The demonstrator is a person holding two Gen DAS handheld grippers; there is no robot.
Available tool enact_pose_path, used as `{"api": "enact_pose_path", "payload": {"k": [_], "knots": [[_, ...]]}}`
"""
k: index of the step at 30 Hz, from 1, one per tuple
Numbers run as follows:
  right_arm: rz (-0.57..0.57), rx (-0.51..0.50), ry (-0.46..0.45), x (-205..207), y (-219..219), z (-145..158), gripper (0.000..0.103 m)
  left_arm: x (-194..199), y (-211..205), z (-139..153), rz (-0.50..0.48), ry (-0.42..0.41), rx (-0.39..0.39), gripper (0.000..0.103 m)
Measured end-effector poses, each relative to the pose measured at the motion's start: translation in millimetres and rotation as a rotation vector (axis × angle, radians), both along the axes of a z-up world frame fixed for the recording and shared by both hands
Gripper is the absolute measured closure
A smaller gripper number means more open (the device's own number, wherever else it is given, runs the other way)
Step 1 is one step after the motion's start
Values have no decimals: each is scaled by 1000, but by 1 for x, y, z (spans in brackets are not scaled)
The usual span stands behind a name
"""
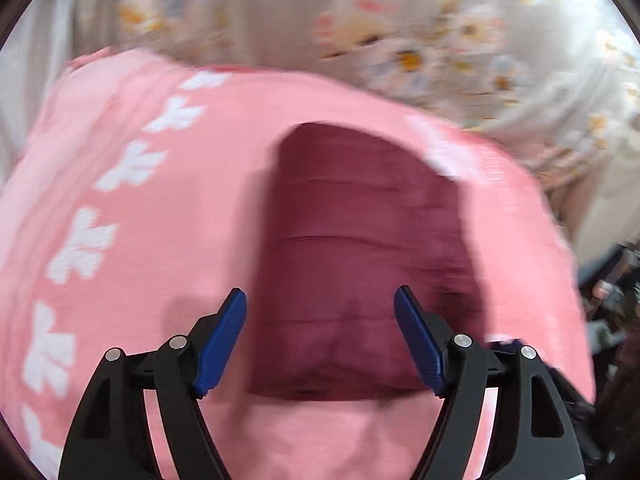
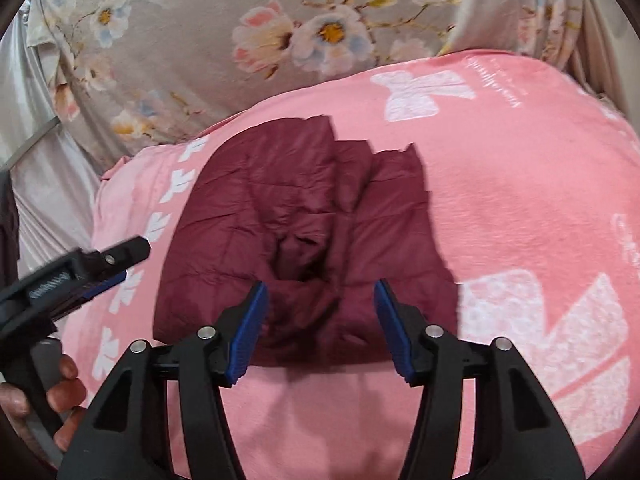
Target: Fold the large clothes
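Note:
A dark maroon quilted jacket (image 2: 296,232) lies folded into a compact bundle on a pink blanket (image 2: 500,208); it also shows, blurred, in the left wrist view (image 1: 360,240). My left gripper (image 1: 320,300) is open and empty, hovering above the jacket's near end. My right gripper (image 2: 320,292) is open and empty, just above the jacket's near edge. In the right wrist view the left gripper (image 2: 120,264) appears at the left, held by a hand, beside the jacket's left edge.
The pink blanket (image 1: 120,200) has white leaf prints and covers a bed. A grey floral sheet (image 2: 240,40) lies behind it. Dark clutter (image 1: 612,300) sits past the blanket's right edge in the left wrist view.

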State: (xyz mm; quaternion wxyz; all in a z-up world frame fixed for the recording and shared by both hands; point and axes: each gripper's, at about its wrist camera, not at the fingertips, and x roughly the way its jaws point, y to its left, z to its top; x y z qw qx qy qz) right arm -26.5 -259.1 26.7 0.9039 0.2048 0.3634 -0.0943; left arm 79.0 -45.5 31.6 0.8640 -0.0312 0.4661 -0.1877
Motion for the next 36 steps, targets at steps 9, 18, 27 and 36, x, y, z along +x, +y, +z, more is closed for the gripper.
{"api": "enact_pose_path", "payload": {"k": [9, 18, 27, 36], "knots": [[-24, 46, 32, 11, -17, -17, 98, 10, 3, -36, -6, 118, 7, 39], [-160, -93, 142, -30, -58, -31, 98, 0, -57, -62, -140, 131, 86, 45], [-163, -92, 216, -22, -58, -71, 97, -9, -79, -90, -180, 56, 208, 41], [-163, -56, 206, -23, -60, -79, 97, -13, -91, -100, -199, 2, 282, 41]]}}
